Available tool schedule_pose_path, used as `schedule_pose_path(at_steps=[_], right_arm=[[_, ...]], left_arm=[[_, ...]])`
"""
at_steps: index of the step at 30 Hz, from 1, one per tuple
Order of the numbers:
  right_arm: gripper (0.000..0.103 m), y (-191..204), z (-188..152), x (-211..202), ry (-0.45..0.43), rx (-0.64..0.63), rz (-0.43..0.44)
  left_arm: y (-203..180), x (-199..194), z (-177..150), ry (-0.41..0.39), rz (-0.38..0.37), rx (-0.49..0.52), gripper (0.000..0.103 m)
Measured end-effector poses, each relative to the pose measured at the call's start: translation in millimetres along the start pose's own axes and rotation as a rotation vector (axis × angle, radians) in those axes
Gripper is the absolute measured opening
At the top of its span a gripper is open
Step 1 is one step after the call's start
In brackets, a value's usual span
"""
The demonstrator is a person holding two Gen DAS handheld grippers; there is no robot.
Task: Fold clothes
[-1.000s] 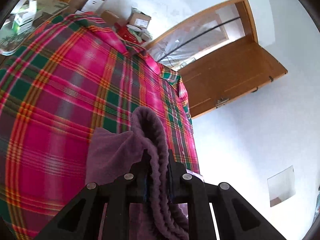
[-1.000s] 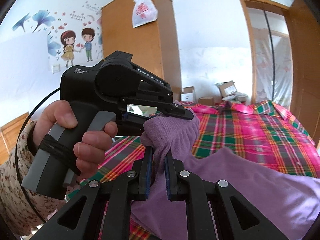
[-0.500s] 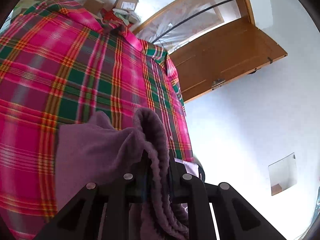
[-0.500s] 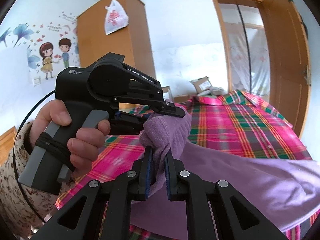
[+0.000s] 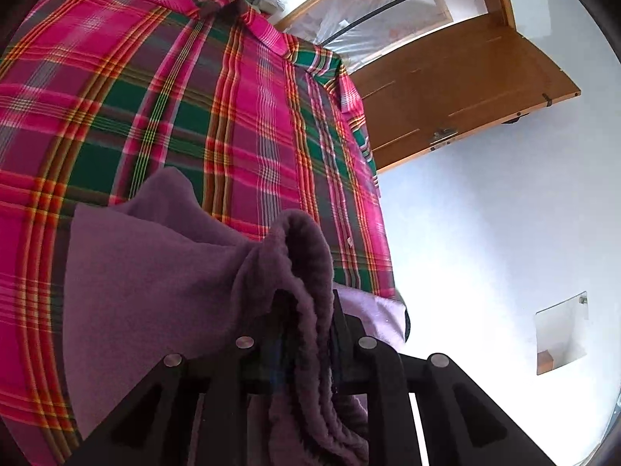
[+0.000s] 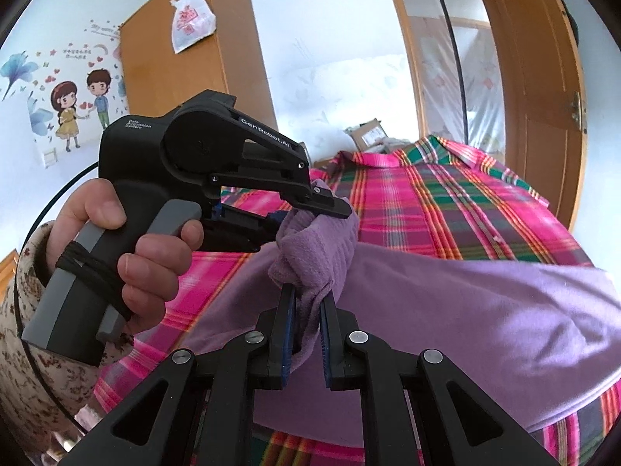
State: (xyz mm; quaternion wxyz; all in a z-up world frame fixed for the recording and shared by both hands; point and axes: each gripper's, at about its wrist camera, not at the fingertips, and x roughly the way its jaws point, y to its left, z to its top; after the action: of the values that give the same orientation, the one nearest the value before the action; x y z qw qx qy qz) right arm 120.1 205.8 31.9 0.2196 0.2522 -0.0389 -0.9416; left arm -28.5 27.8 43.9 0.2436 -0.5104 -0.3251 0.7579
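With both your left gripper (image 5: 306,334) and right gripper (image 6: 306,310) clenched on one bunched edge of the purple fleece garment (image 6: 446,310), its free body can sag crooked onto the plaid bed (image 6: 446,202).

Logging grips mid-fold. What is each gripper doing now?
Left gripper: shut on the purple garment.
Right gripper: shut on the same garment.

A garment (image 6: 446,310) hangs above a bedspread (image 6: 446,209), a bunched edge pinched between the right gripper (image 6: 306,310) fingers. Just to the left, the left gripper (image 6: 322,209) clamps the same bunched edge, held by a hand (image 6: 128,256). Behind the bed, cardboard boxes (image 6: 368,136) sit by the far wall. A wardrobe (image 6: 205,62) stands back left with a bag (image 6: 192,19) apparently hung on it. A door (image 6: 535,89) stands open at right.
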Motion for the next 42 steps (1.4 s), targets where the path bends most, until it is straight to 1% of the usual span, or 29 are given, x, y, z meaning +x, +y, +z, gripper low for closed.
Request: schedule_pose_path(at_steps=[2,4,6,7,11,15,17,20,22,24,26,29,30,31,32,33,39,40,42], right_arm=[[0.012,-4.4,-4.0,1.4,0.012,0.01,-0.004],[0.012,-9.5,-8.5,4.0,0.031,0.028,-0.011],[0.012,-15.5,-13.2,6.9,0.052,0.052,-0.014],[0.012,-18.5,-14.8,8.1,0.058,0.064,-0.014],[0.012,-30.2,-20.3,9.4,0.076,0.108,-0.002],[0.013,-43.5,-26.2,9.3,0.106,0.179,0.019],[0.014,-51.3,-31.5,8.0,0.128,0.222,0.021],[0.014,-60.4,-34.5,5.3,0.13,0.26,0.014],[0.015,-65.5,-35.3,-0.4,0.12,0.271,-0.013],[0.017,-72.2,-34.4,-7.7,0.099,0.291,-0.04],[0.025,-78.5,-29.7,-14.4,0.063,0.313,-0.037],[0.033,-82.7,-18.7,-16.5,0.026,0.313,-0.014],[0.036,-82.8,-14.8,-13.7,0.032,0.308,-0.008],[0.044,-83.6,-11.0,-6.4,0.055,0.306,0.012],[0.049,-84.5,-7.2,0.9,0.077,0.303,0.031],[0.049,-86.8,-5.2,7.5,0.095,0.305,0.058],[0.051,-89.8,-0.3,39.9,0.224,0.292,0.116],[0.052,-89.0,-0.9,44.3,0.249,0.286,0.118],[0.053,-85.2,0.9,53.4,0.288,0.258,0.09]], left_arm=[[0.2,1.8,-1.4,0.006,0.003,0.001,0.02],[0.3,-1.4,-2.6,-0.001,-0.014,0.013,0.021],[0.5,-7.9,-4.0,-0.018,-0.015,0.03,0.028],[1.4,-11.9,-4.6,-0.027,-0.013,0.036,0.028],[12.3,-26.6,-5.2,-0.057,-0.012,0.024,0.029],[28.1,-41.6,-9.8,-0.088,0.03,0.019,0.029],[36.2,-46.9,-13.5,-0.097,0.038,0.008,0.029],[48.0,-55.7,-19.1,-0.114,0.049,-0.004,0.029],[54.6,-57.2,-21.1,-0.127,0.069,-0.01,0.029],[59.8,-55.7,-21.7,-0.134,0.085,-0.016,0.029],[66.3,-56.0,-23.2,-0.127,0.081,-0.032,0.029],[74.4,-58.3,-25.5,-0.127,0.075,-0.052,0.029],[76.4,-58.2,-26.3,-0.124,0.074,-0.056,0.029],[78.3,-58.2,-27.0,-0.122,0.074,-0.061,0.029],[80.0,-58.1,-27.7,-0.119,0.073,-0.064,0.029],[81.4,-57.7,-28.4,-0.116,0.073,-0.065,0.029],[84.4,-59.0,-32.2,-0.112,0.074,-0.056,0.029],[84.7,-59.4,-31.9,-0.113,0.074,-0.055,0.029],[86.1,-59.1,-31.1,-0.113,0.075,-0.058,0.029]])
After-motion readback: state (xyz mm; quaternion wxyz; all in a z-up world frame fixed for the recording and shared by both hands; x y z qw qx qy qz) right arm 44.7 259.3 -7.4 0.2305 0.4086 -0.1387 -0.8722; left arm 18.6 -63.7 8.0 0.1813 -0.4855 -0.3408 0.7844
